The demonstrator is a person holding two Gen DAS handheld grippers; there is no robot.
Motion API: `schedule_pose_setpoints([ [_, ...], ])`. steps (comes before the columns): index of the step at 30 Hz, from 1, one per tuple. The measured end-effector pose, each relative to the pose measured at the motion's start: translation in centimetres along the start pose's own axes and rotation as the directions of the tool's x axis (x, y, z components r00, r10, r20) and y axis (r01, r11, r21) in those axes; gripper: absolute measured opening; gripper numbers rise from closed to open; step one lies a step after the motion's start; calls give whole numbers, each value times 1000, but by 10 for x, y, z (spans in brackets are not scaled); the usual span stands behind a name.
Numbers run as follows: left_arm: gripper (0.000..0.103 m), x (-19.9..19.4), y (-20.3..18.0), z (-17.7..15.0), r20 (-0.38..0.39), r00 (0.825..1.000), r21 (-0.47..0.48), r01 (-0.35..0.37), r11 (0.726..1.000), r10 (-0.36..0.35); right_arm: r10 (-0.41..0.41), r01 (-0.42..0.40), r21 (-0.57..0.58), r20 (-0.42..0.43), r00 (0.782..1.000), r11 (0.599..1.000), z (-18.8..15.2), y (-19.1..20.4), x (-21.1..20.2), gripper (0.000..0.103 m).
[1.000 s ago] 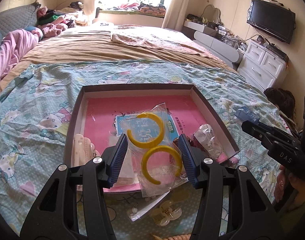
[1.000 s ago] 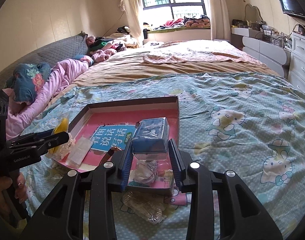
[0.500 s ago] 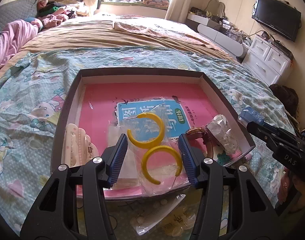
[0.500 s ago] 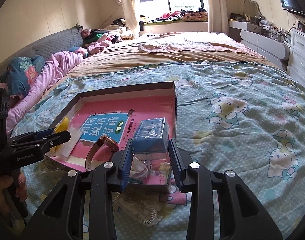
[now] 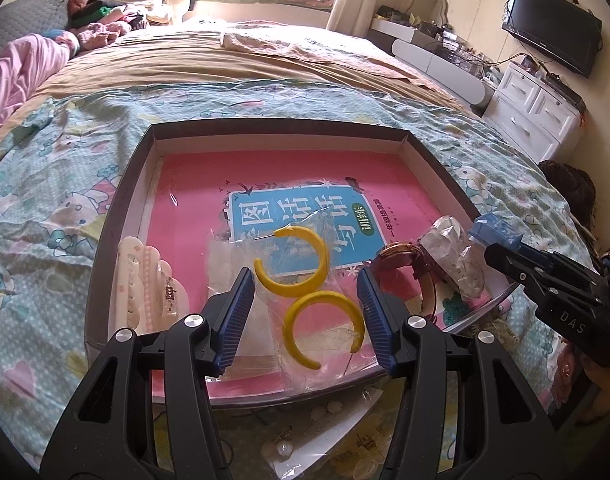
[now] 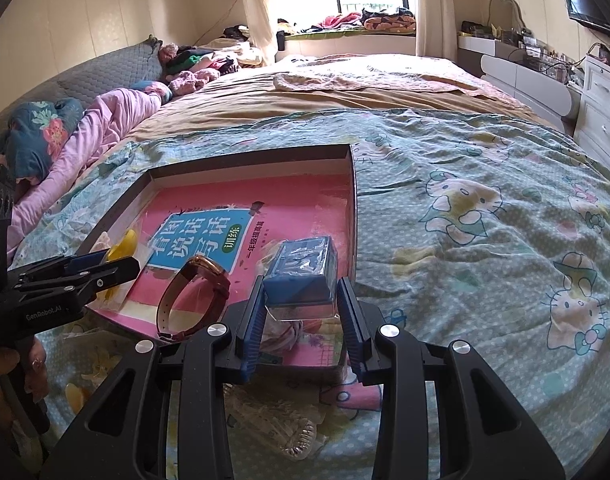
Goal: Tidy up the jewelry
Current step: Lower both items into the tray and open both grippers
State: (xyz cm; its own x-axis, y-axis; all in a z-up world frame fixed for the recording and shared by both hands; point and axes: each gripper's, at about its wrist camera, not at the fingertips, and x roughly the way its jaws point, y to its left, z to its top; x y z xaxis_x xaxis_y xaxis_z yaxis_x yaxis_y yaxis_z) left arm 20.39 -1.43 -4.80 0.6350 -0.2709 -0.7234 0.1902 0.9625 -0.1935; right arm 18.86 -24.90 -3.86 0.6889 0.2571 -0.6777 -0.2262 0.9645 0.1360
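Note:
My left gripper [image 5: 305, 280] is shut on a clear bag with two yellow hoop earrings [image 5: 323, 258], held just above the near end of a dark-rimmed tray [image 5: 281, 126] that is lined with a pink book. My right gripper [image 6: 301, 286] is shut on a small blue box [image 6: 303, 264] in clear wrap, over the tray's near right corner. In the tray lie a brown-strap watch [image 6: 193, 296], a white hair clip [image 5: 141, 280] and a crumpled clear bag [image 5: 453, 252]. Each gripper shows in the other's view: the right gripper [image 5: 505, 256] and the left gripper [image 6: 105, 268].
The tray sits on a cartoon-print quilt [image 6: 465, 240]. Loose clear bags [image 6: 273, 420] and small pale pieces [image 5: 285, 448] lie on the quilt before the tray. Pink bedding [image 6: 105, 120] is at the left, a white dresser [image 5: 537, 112] at the right. A hand [image 6: 5, 368] grips the left handle.
Both grippers have sunk toward the tray with their loads, and the tray now looks larger and nearer. The watch has come into plain view. Neither grip has changed.

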Motion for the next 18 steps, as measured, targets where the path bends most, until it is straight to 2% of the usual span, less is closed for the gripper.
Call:
schedule_pose_setpoints([
  [8, 45, 1, 0, -1, -6, 1000, 1, 2, 1000, -2, -7, 7, -1, -13, 1000, 1000, -2, 2, 1, 34],
  [12, 45, 2, 0, -2, -10, 1000, 3, 3, 1000, -3, 3, -3, -2, -21, 1000, 1000, -3, 4, -2, 42],
  [18, 46, 3, -1, -3, -14, 1000, 8, 3, 1000, -3, 8, -8, -5, -18, 1000, 1000, -3, 6, -4, 46],
])
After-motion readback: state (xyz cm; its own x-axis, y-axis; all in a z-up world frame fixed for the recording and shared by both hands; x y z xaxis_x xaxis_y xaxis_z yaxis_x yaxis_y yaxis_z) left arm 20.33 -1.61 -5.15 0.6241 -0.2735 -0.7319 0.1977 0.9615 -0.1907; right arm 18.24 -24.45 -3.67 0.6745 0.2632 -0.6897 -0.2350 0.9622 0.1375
